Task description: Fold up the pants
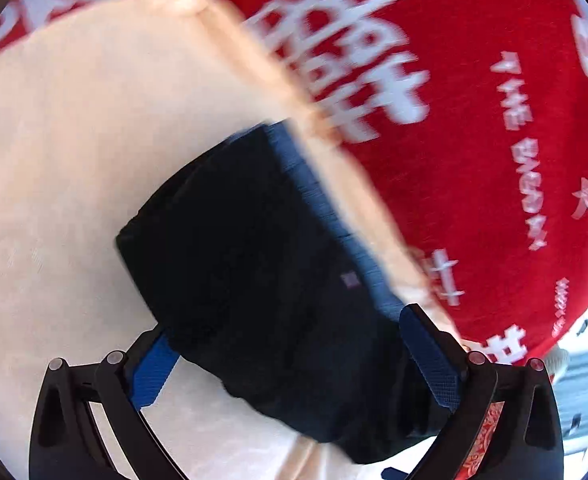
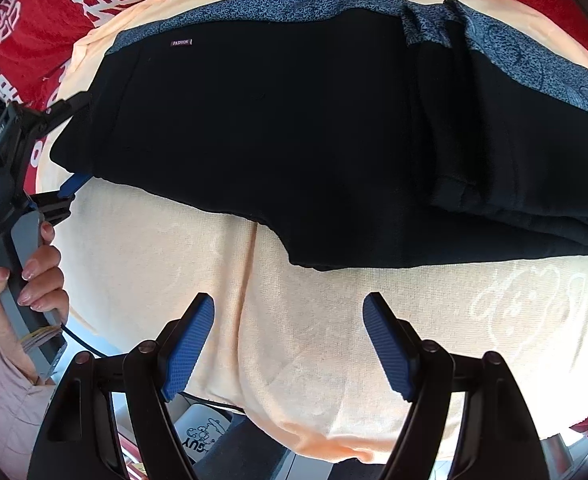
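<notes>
Black pants (image 2: 261, 132) with a blue-grey patterned waistband (image 2: 277, 6) lie folded on a peach towel (image 2: 294, 344). A small label sits near the waistband's left end. In the left wrist view the pants (image 1: 245, 248) fill the space between my left gripper's (image 1: 289, 344) blue pads, which stand wide apart around the cloth; that view is blurred. The left gripper also shows in the right wrist view (image 2: 73, 142), at the pants' left edge, held by a hand. My right gripper (image 2: 289, 344) is open and empty over the towel, in front of the pants.
A red cloth (image 1: 474, 120) with white characters covers the table under the towel. The towel's near edge (image 2: 334, 448) hangs over the table's front. A cable and a white printed item (image 2: 201, 436) lie below that edge.
</notes>
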### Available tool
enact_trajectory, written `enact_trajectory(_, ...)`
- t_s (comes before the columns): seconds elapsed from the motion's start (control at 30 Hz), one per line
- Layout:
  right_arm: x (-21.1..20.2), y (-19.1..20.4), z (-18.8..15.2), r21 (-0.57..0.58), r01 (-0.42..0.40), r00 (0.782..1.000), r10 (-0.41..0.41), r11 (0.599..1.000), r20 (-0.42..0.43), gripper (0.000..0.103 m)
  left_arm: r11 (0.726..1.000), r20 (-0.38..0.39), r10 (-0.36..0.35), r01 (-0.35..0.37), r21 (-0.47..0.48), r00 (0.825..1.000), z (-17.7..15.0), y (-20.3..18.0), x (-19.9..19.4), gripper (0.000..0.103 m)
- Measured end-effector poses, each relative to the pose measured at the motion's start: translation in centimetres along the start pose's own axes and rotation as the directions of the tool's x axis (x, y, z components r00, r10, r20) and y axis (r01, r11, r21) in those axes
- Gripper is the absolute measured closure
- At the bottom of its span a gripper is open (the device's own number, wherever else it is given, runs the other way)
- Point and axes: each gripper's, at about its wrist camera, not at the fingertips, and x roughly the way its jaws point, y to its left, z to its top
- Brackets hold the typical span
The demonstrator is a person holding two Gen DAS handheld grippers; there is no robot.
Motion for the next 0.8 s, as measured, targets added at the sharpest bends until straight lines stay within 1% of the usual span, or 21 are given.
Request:
enact_trajectory(0.03, -0.3, 0.1, 0.0, -0.002, -0.008, 1.0, 0.008, 1.0, 0.011, 0.023, 0.999, 0.003, 0.026, -0.026, 0.034, 1.0, 0.1, -0.7, 0.5, 0.0)
enact_trajectory(0.1, -1.2, -0.1, -0.1, -0.012, -0.023, 0.999, 0.023, 1.0, 0.037, 0.023, 0.992, -0.026, 0.118, -0.116, 0.05, 0.993, 0.2, -0.6, 2.1, 0.001)
enact_trajectory(0.13, -1.5, 0.0, 0.0, -0.022, -0.029, 0.998, 0.03, 0.999, 0.05, 0.023, 0.986, -0.041, 0.164, -0.163, 0.041, 0.986, 0.3, -0.2, 2.8, 0.015)
enact_trajectory(0.17, -1.8, 0.0, 0.1, -0.03, -0.031, 0.998, 0.033, 0.999, 0.058, 0.023, 0.976, -0.057, 0.219, -0.217, 0.031, 0.974, 0.2, 0.3, 3.4, 0.035)
enact_trajectory(0.2, -2.3, -0.1, 0.5, -0.044, -0.03, 0.997, 0.033, 0.999, 0.068, 0.023, 0.966, -0.053, 0.257, -0.255, 0.034, 0.965, 0.2, 0.5, 3.5, 0.041)
enact_trajectory(0.23, -2.6, -0.1, 0.8, -0.053, -0.027, 0.997, 0.031, 0.998, 0.075, 0.023, 0.959, -0.027, 0.281, -0.279, 0.047, 0.959, 0.2, 0.2, 3.1, 0.053)
enact_trajectory(0.27, -3.1, -0.1, 1.2, -0.062, -0.024, 0.996, 0.029, 0.998, 0.084, 0.023, 0.953, -0.018, 0.297, -0.295, 0.07, 0.955, 0.2, -0.1, 2.9, 0.058)
enact_trajectory(0.3, -3.7, -0.1, 1.8, -0.07, -0.021, 0.995, 0.028, 0.997, 0.095, 0.023, 0.941, -0.003, 0.324, -0.322, 0.107, 0.946, 0.0, -0.6, 2.8, 0.065)
enact_trajectory(0.37, -5.3, -0.1, 3.5, -0.089, -0.025, 0.992, 0.036, 0.996, 0.122, 0.023, 0.873, 0.069, 0.403, -0.406, 0.272, 0.913, -1.0, -3.1, 2.9, 0.066)
enact_trajectory(0.4, -6.0, -0.1, 4.4, -0.096, -0.031, 0.99, 0.044, 0.995, 0.136, 0.023, 0.819, 0.119, 0.434, -0.446, 0.36, 0.893, -1.8, -4.4, 3.0, 0.066)
enact_trajectory(0.43, -7.2, 0.0, 6.0, -0.108, -0.048, 0.986, 0.064, 0.993, 0.152, 0.023, 0.733, 0.188, 0.459, -0.49, 0.473, 0.868, -3.2, -6.2, 3.3, 0.066)
enact_trajectory(0.47, -7.7, 0.3, 6.8, -0.115, -0.06, 0.984, 0.078, 0.992, 0.158, 0.023, 0.666, 0.235, 0.466, -0.513, 0.542, 0.853, -4.4, -7.3, 3.5, 0.066)
enact_trajectory(0.5, -8.7, 0.9, 8.5, -0.131, -0.081, 0.982, 0.102, 0.988, 0.162, 0.023, 0.609, 0.27, 0.466, -0.527, 0.592, 0.842, -5.4, -8.2, 3.8, 0.066)
enact_trajectory(0.53, -9.1, 1.7, 9.7, -0.143, -0.096, 0.981, 0.118, 0.985, 0.156, 0.023, 0.541, 0.308, 0.464, -0.541, 0.644, 0.83, -6.4, -9.2, 4.1, 0.066)
enact_trajectory(0.57, -9.4, 2.7, 11.2, -0.16, -0.112, 0.982, 0.134, 0.981, 0.133, 0.023, 0.502, 0.326, 0.463, -0.547, 0.67, 0.824, -7.1, -9.5, 4.3, 0.066)
enact_trajectory(0.6, -9.6, 3.7, 12.5, -0.178, -0.131, 0.983, 0.151, 0.975, 0.108, 0.023, 0.479, 0.338, 0.462, -0.551, 0.684, 0.82, -7.4, -9.8, 4.4, 0.066)
enact_trajectory(0.63, -9.6, 5.0, 14.0, -0.199, -0.155, 0.983, 0.172, 0.968, 0.071, 0.023, 0.465, 0.347, 0.459, -0.553, 0.691, 0.818, -7.7, -10.1, 4.4, 0.066)
enact_trajectory(0.7, -9.2, 7.8, 15.9, -0.241, -0.181, 0.981, 0.191, 0.953, 0.02, 0.022, 0.464, 0.349, 0.461, -0.557, 0.689, 0.816, -7.9, -10.0, 4.2, 0.066)
enact_trajectory(0.73, -8.6, 9.7, 16.8, -0.275, -0.199, 0.979, 0.202, 0.941, -0.018, 0.022, 0.464, 0.349, 0.463, -0.558, 0.687, 0.815, -7.9, -9.7, 4.0, 0.066)
enact_trajectory(0.8, -7.3, 13.1, 17.9, -0.329, -0.215, 0.977, 0.201, 0.92, -0.076, 0.022, 0.462, 0.35, 0.466, -0.561, 0.687, 0.813, -7.9, -9.5, 4.0, 0.066)
